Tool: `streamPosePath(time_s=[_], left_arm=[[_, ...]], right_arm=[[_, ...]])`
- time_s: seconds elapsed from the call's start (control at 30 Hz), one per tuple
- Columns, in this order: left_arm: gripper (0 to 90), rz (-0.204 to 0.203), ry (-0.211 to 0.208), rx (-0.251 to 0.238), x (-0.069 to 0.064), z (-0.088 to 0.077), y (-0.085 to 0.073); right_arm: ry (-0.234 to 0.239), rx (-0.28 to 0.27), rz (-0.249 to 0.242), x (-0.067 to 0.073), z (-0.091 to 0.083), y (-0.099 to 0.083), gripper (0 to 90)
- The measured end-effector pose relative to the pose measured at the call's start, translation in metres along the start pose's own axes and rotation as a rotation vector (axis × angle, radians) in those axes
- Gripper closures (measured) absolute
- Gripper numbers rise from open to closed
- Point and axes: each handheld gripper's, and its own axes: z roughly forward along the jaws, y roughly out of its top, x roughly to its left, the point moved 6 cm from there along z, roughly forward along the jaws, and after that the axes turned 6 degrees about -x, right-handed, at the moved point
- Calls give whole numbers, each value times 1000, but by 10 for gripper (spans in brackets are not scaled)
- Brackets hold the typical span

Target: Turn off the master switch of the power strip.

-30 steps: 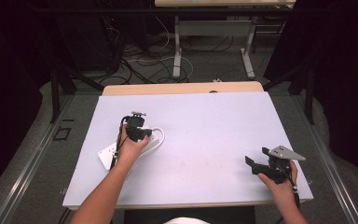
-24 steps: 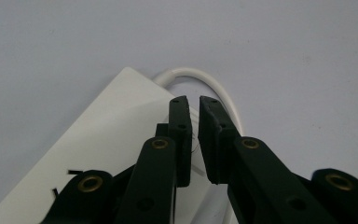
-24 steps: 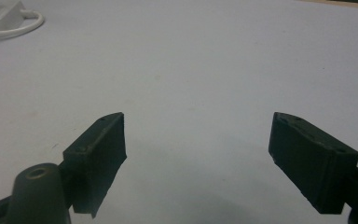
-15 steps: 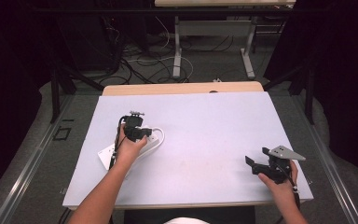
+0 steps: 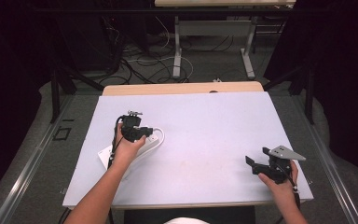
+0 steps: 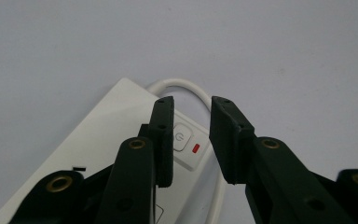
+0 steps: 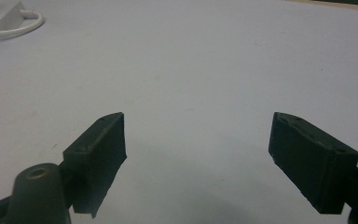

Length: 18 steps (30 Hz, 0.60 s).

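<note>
A white power strip (image 5: 145, 145) lies on the left part of the white table (image 5: 205, 121), its white cable (image 6: 182, 84) looping round the end. My left gripper (image 5: 144, 132) hovers just over that end. In the left gripper view the jaws (image 6: 192, 105) stand a little apart above the strip's switch button (image 6: 181, 136) and a lit red lamp (image 6: 196, 149). They have just been opening, and the pads press on nothing. My right gripper (image 5: 257, 158) rests near the table's front right, open wide (image 7: 198, 135) with only bare tabletop between its fingers. The strip's end (image 7: 0, 11) lies far off.
A wooden table edge (image 5: 182, 87) runs behind the white top. Beyond it, cables and metal desk legs (image 5: 177, 51) sit on the dark floor. The table's front edge (image 5: 186, 204) is close to both hands.
</note>
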Motion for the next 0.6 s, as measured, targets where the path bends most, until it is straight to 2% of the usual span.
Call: streamPosePath(time_s=[0.5,0.6], left_arm=[[541,40,-55,-47,-13,-9,-3],[517,64,-63,-56,-15,-10,-4]], right_arm=[[-2,10,-6,1,-1,0,184],[-4,14,-10,0,-2,0,184]])
